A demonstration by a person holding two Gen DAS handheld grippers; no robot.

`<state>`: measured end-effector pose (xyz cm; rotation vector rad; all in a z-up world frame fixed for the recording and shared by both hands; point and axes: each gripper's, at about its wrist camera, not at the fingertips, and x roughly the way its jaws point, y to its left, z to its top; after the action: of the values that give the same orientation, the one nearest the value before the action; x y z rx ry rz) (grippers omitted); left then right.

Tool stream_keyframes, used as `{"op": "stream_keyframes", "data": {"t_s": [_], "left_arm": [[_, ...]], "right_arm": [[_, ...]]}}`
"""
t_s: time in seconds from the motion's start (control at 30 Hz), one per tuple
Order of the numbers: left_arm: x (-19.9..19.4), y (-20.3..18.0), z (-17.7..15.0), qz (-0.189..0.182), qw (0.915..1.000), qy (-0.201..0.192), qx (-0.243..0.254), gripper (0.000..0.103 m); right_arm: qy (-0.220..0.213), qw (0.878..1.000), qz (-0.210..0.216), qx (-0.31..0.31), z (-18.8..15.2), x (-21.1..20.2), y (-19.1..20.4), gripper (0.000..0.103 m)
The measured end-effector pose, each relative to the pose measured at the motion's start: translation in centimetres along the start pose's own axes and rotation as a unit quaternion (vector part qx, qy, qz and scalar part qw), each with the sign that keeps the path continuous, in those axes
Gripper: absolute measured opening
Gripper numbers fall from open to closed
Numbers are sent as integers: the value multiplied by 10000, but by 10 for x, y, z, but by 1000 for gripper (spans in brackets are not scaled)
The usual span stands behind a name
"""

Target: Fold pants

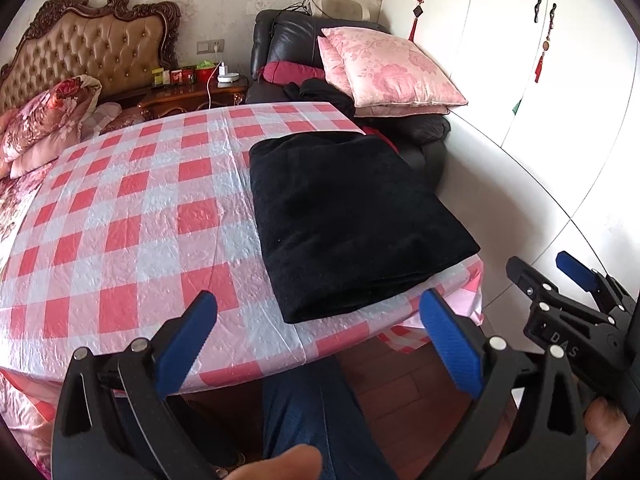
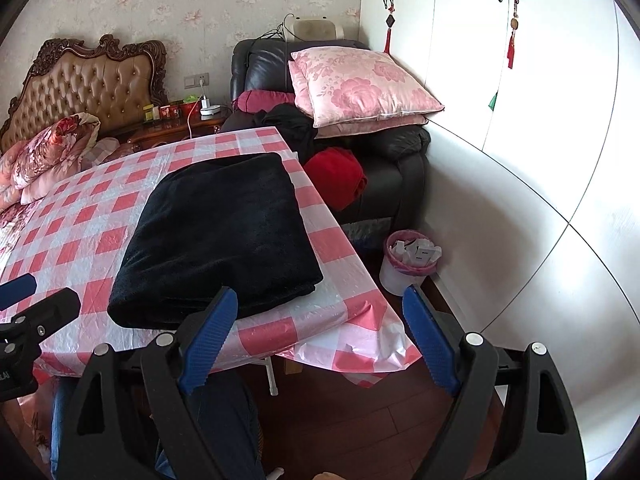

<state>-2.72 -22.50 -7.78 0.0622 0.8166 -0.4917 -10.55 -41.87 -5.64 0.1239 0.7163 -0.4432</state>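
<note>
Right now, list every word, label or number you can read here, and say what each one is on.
"DAS": raised letters on the black body of the right gripper, seen from the left wrist view.
Letters at the picture's edge on the left gripper: cut off, not readable.
Boxes on the nightstand: labels too small.
Paper slips in the waste bin: print too blurred.

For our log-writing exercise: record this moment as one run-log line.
pants: folded, on table | left gripper: open, empty | right gripper: open, empty
</note>
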Motion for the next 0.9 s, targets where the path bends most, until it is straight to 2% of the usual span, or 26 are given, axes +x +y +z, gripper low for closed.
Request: {"op": "stream_keyframes", "data": {"t_s": [0.9], "left_arm": [[1,-7,2,77,9998,-121,130,101]], "right_arm": [[40,10000,21,19,-4,2,-3,82]]}}
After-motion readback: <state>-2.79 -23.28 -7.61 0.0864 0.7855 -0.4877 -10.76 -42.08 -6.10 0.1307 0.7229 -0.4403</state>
